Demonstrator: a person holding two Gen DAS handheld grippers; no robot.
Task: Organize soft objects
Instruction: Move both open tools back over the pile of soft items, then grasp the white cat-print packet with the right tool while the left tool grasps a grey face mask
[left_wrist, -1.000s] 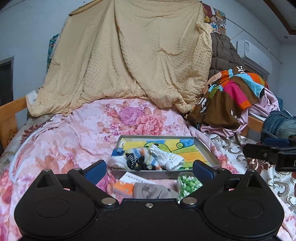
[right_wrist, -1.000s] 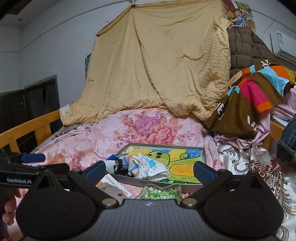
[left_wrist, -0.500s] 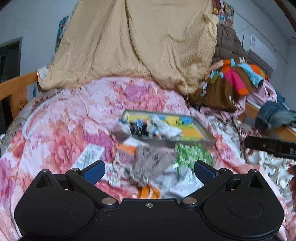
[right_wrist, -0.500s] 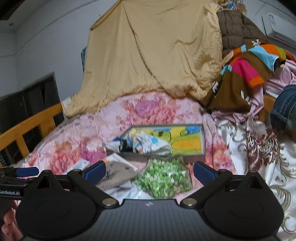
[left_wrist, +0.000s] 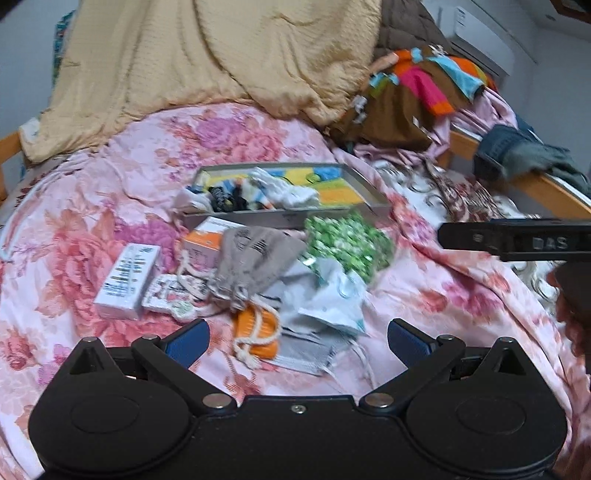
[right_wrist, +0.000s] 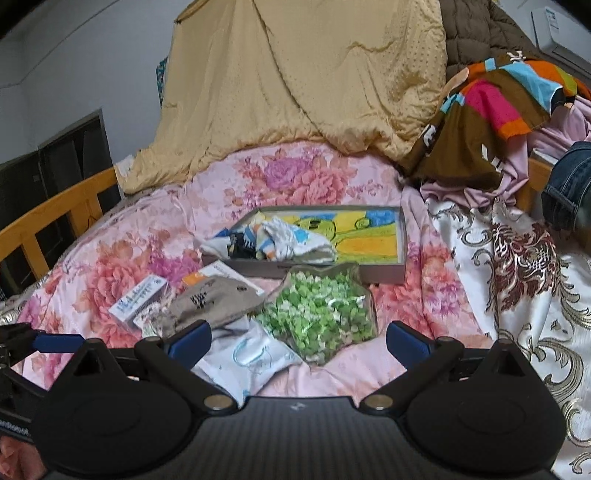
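Note:
A shallow grey tray (left_wrist: 284, 218) (right_wrist: 403, 236) with a colourful cartoon bottom lies on the floral bedspread and holds a heap of socks (left_wrist: 255, 194) (right_wrist: 280, 240). In front of it lie a grey drawstring pouch (left_wrist: 255, 258) (right_wrist: 218, 299), a green-and-white patterned bag (left_wrist: 347, 243) (right_wrist: 321, 317), a light blue and white cloth (left_wrist: 332, 306) (right_wrist: 243, 358) and an orange item with a cord (left_wrist: 258, 332). My left gripper (left_wrist: 297, 341) is open and empty above the pile. My right gripper (right_wrist: 299, 343) is open and empty near the green bag.
Small cardboard boxes (left_wrist: 127, 280) (right_wrist: 138, 299) lie left of the pile. A beige blanket (right_wrist: 306, 81) hangs behind. Piled clothes (right_wrist: 491, 110) sit at the right. A wooden bed rail (right_wrist: 48, 214) runs along the left, another (left_wrist: 517, 177) on the right.
Both grippers have risen and tilted downward, so the pile in front of the tray has come into view. Both stayed open and empty.

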